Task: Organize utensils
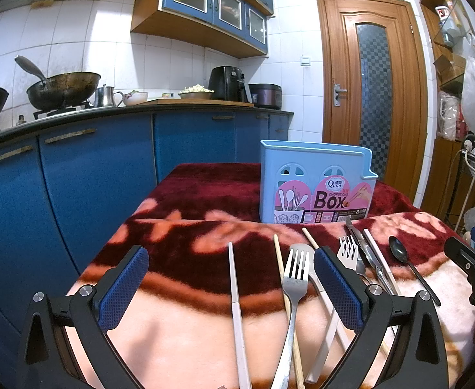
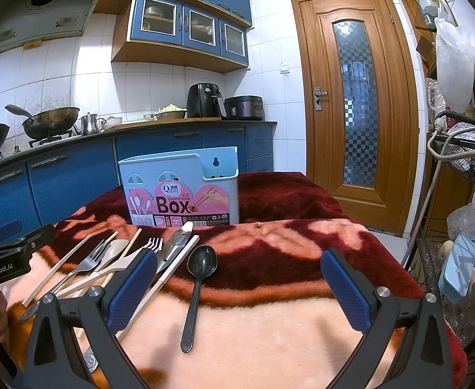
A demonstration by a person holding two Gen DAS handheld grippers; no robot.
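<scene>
Below left jaws, fork (image 1: 294,278), black spoon (image 2: 198,272) between right jaws

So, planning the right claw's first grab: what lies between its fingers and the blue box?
Right wrist view: only bare blanket before the light-blue plastic chopsticks box; black spoon lies left.

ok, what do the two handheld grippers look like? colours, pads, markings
Both match: black angular plastic frames with silver pivot bolts, and fingers faced with blue cross-hatched pads. Left gripper; right gripper. Seen from the right wrist, the left gripper's body carries white "GenRobot.AI" lettering. No cables visible.
</scene>
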